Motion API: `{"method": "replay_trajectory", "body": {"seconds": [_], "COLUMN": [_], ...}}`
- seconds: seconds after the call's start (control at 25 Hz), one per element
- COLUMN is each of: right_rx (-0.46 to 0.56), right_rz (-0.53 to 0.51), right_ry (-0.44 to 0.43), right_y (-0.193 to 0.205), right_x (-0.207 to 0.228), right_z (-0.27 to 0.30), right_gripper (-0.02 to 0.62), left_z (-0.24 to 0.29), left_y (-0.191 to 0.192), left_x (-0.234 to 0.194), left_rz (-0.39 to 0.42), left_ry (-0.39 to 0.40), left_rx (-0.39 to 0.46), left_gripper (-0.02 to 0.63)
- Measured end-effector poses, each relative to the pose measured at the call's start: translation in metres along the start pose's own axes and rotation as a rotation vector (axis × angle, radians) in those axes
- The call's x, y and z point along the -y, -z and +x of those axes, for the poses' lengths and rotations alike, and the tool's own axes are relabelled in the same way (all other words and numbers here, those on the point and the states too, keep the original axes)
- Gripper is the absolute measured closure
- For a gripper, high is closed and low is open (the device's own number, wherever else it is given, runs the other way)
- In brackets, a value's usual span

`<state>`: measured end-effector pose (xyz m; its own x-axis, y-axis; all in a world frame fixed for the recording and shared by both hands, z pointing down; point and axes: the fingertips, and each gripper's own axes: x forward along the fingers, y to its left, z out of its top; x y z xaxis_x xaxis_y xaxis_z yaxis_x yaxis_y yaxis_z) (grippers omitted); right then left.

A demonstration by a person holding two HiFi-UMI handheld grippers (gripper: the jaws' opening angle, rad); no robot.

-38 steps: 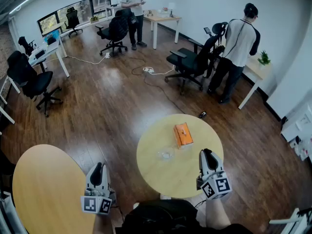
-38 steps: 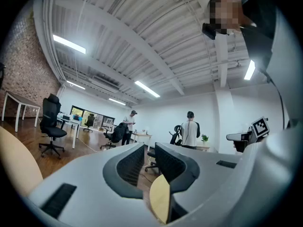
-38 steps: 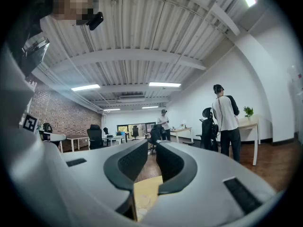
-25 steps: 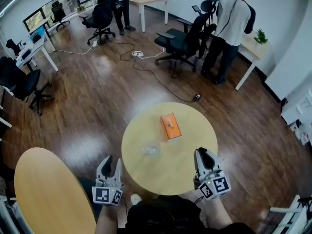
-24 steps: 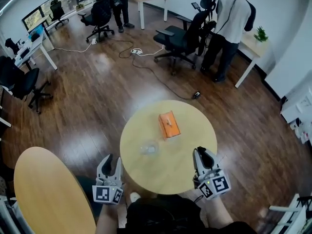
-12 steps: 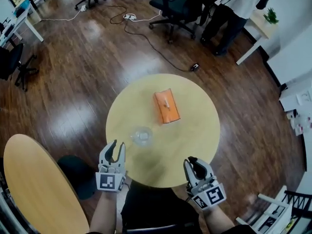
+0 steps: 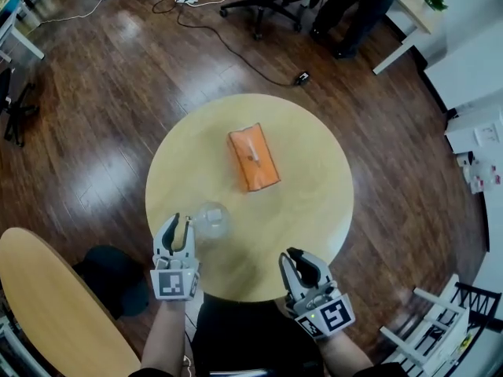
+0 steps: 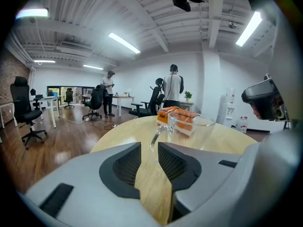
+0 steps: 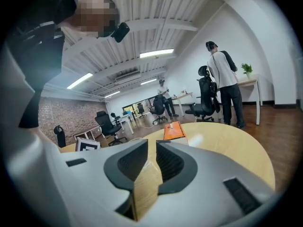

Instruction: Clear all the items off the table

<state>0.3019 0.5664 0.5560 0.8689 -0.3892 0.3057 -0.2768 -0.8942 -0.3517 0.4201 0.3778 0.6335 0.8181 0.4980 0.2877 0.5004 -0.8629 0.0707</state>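
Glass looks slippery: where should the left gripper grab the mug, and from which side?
Likely its handle: it sticks out toward the left gripper, in line with its open, empty jaws, which have just been closing slightly. Come in from the near table edge. The round body of the glass mug looks too wide to pinch.

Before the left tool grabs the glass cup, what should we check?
1. Left tool open: ok, jaws apart, though they have just been closing a little; nothing between them.
2. Glass mug handle lined up with the gap: ok, just ahead.
3. Mug upright: ok.
4. Mug empty: cannot tell.
5. Tissue box clear of the mug: ok, apart.
6. Right tool free: ok, shut, empty.
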Motion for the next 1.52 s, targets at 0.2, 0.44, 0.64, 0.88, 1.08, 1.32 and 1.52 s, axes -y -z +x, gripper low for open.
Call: {"method": "replay_trajectory", "body": {"seconds": [0.2, 0.44, 0.64, 0.88, 1.08, 1.32, 1.52], "right_rx": [-0.039, -0.069, -0.084, -0.094, -0.091, -0.064, 0.003], "right_rz": [0.034, -0.097, -0.075, -0.073, -0.081, -0.107, -0.095], "right_ry": [0.013, 0.029, 0.026, 0.027, 0.022, 0.002, -0.003], "right_y": [0.017, 0.017, 0.019, 0.021, 0.017, 0.009, -0.026], "right_x": [0.017, 0.022, 0.019, 0.019, 0.015, 0.014, 0.011], "right_z": [-0.006, 0.0, 0.008, 0.015, 0.018, 0.02, 0.016], "right_gripper": [0.538, 0.538, 0.538, 0.538, 0.538, 0.538, 0.538], "left_z": [0.02, 0.031, 0.033, 0.036, 0.031, 0.022, -0.001], "left_y": [-0.002, -0.002, -0.008, -0.007, -0.008, -0.034, -0.068], "left_x": [-0.001, -0.002, -0.003, 0.003, 0.0, -0.001, -0.004], "left_rz": [0.005, -0.016, -0.011, 0.066, -0.014, -0.076, -0.099], "left_ry": [-0.008, -0.028, -0.017, 0.008, 0.008, 0.021, -0.016], "left_rx": [0.025, 0.024, 0.032, 0.042, 0.028, 0.093, 0.144], "left_gripper": [0.505, 0.506, 0.527, 0.606, 0.606, 0.606, 0.606]}}
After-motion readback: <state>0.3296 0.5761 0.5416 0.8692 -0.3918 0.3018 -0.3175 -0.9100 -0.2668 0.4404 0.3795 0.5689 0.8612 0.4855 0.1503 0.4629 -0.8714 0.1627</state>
